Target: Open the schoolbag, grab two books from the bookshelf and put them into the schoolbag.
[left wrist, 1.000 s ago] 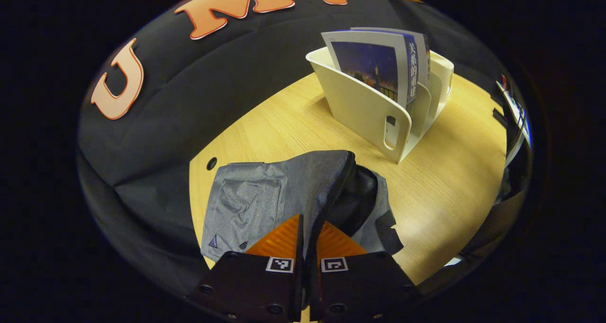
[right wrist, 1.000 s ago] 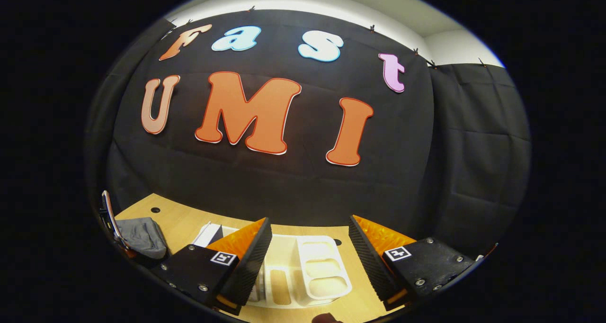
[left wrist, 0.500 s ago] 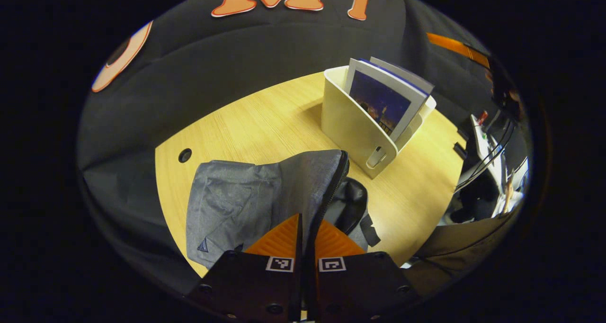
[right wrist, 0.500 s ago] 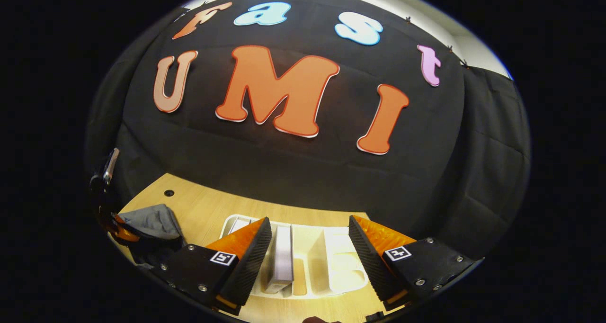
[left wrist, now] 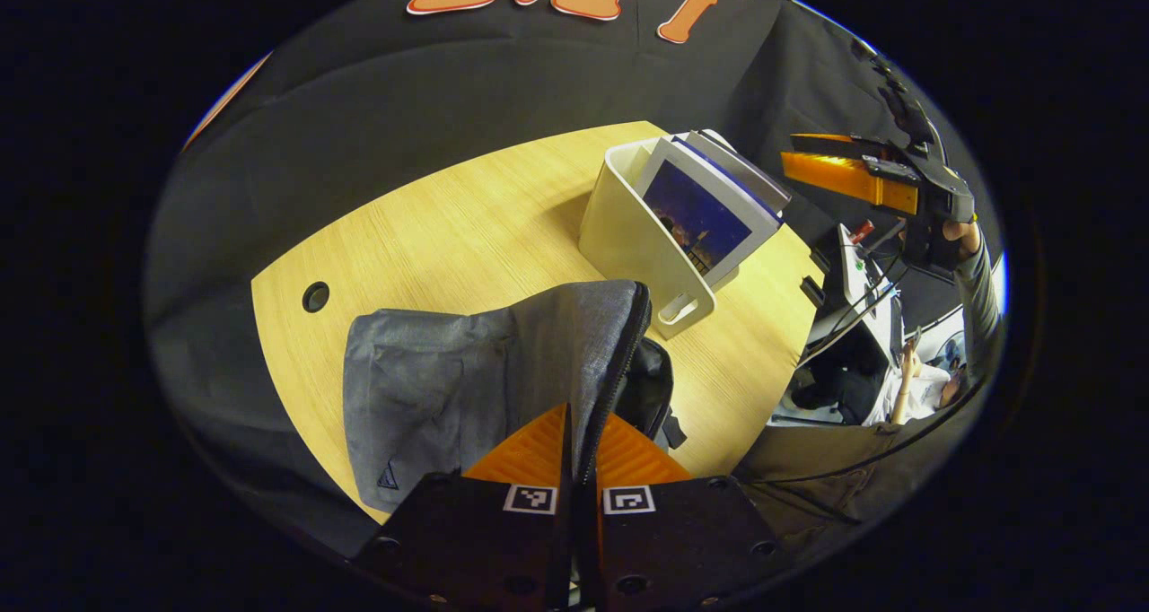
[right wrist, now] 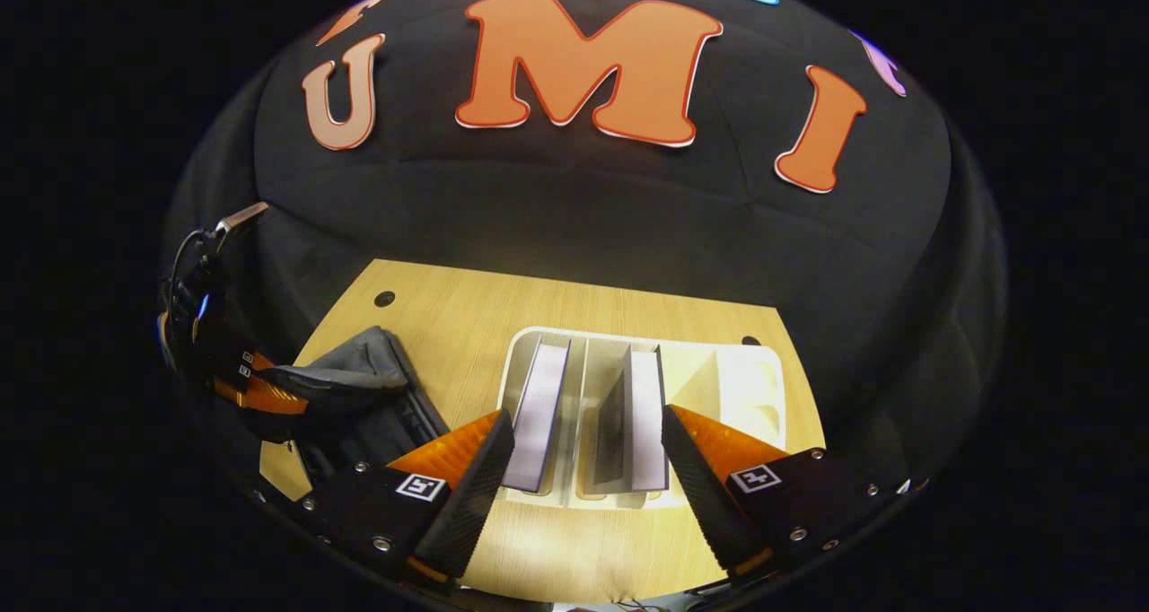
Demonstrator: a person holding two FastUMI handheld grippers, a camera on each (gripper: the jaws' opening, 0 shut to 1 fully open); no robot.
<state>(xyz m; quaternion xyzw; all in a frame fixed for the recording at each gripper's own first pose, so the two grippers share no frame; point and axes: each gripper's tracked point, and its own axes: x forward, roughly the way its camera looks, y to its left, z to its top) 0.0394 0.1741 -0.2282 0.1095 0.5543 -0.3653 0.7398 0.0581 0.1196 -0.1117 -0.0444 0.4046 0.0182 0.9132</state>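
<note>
In the left gripper view, a wooden table (left wrist: 467,226) meets the black booth wall. The left gripper (left wrist: 579,432) has its fingers clamped on the grey schoolbag's (left wrist: 467,388) zipper edge, lifted higher than before; the bookshelf (left wrist: 642,240) stands beyond, books leaning right. In the right gripper view, the right gripper (right wrist: 583,450), fingers apart, has tilted down over two upright books (right wrist: 539,415), spines running near to far.

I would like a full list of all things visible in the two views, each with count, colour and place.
schoolbag: one, grey, on the table's left part, flap lifted.
bookshelf: one, cream-white, on the table right of the schoolbag.
books: two, standing in separate compartments of the bookshelf.
table: one, light wood, with a round hole.
left gripper: one, shut on the schoolbag flap's edge.
right gripper: one, open, above the books.
</note>
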